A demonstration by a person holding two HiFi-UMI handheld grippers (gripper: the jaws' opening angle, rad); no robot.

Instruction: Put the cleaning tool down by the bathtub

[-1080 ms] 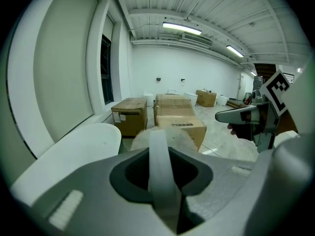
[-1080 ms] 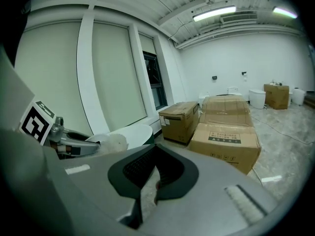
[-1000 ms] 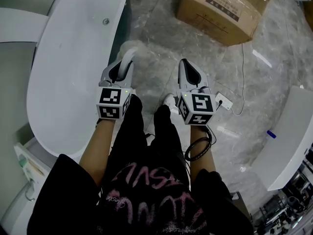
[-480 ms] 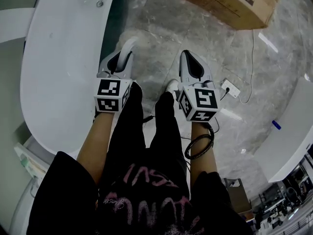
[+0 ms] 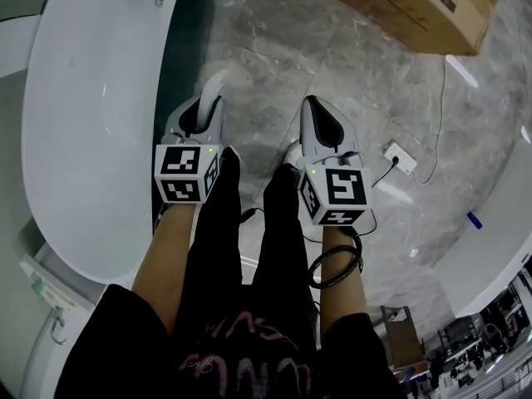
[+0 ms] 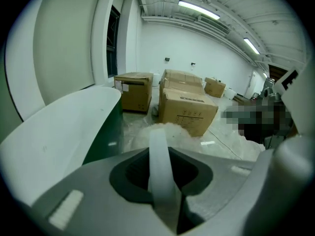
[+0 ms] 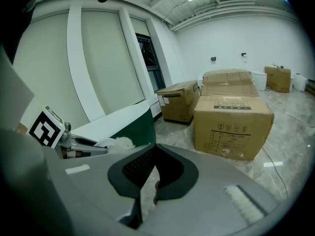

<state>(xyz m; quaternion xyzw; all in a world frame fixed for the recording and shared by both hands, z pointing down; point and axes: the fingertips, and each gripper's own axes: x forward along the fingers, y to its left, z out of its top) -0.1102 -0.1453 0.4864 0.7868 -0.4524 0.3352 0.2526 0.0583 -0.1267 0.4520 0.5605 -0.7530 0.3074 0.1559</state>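
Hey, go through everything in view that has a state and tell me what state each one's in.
left gripper: fingers shut on the cleaning tool's handle.
cleaning tool: held by its white handle, fluffy head forward, not yet put down.
right gripper: fingers shut, nothing between them.
bathtub: empty, no water showing.
cardboard box: closed, sitting on the floor.
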